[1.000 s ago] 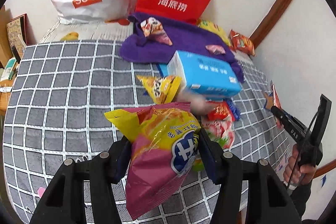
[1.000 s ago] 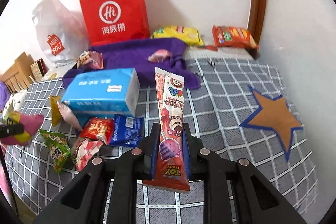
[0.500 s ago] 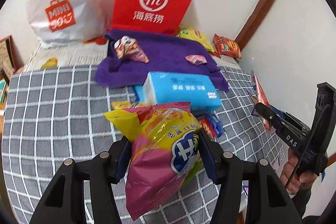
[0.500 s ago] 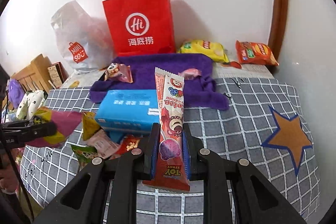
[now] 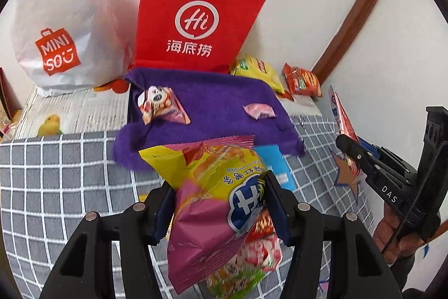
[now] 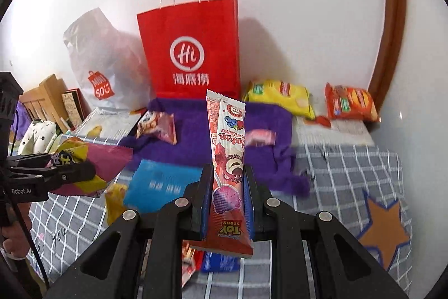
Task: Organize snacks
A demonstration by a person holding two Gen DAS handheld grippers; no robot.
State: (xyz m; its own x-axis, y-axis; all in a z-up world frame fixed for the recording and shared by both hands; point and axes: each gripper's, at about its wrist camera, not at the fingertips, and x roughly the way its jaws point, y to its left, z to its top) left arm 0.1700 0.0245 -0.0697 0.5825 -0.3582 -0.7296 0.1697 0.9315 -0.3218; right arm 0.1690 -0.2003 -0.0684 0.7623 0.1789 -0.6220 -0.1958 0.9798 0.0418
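Up above the purple towel point(image 5: 224, 105), the left gripper point(image 5: 221, 203) pinches a chip bag point(image 5: 207, 203) and the right gripper point(image 6: 226, 198) pinches a long Toy Story candy pack point(image 6: 228, 167), with bare grid blanket point(image 5: 56, 173) beside the towel.

My bed point(image 6: 350, 173), grey grid cover: purple towel point(image 5: 224, 105), blue box point(image 6: 162, 184), red paper bag point(image 5: 196, 18) and white plastic bag point(image 5: 56, 27) at wall, yellow packet point(image 6: 280, 97), orange packet point(image 6: 350, 102) in corner.

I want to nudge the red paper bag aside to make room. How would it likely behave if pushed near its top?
The red paper bag stands tall and upright on a narrow base against the wall, so a high push would probably tip it rather than slide it. Its flat, crisp sides suggest stiff but light paper. Whether anything inside weighs it down cannot be told.
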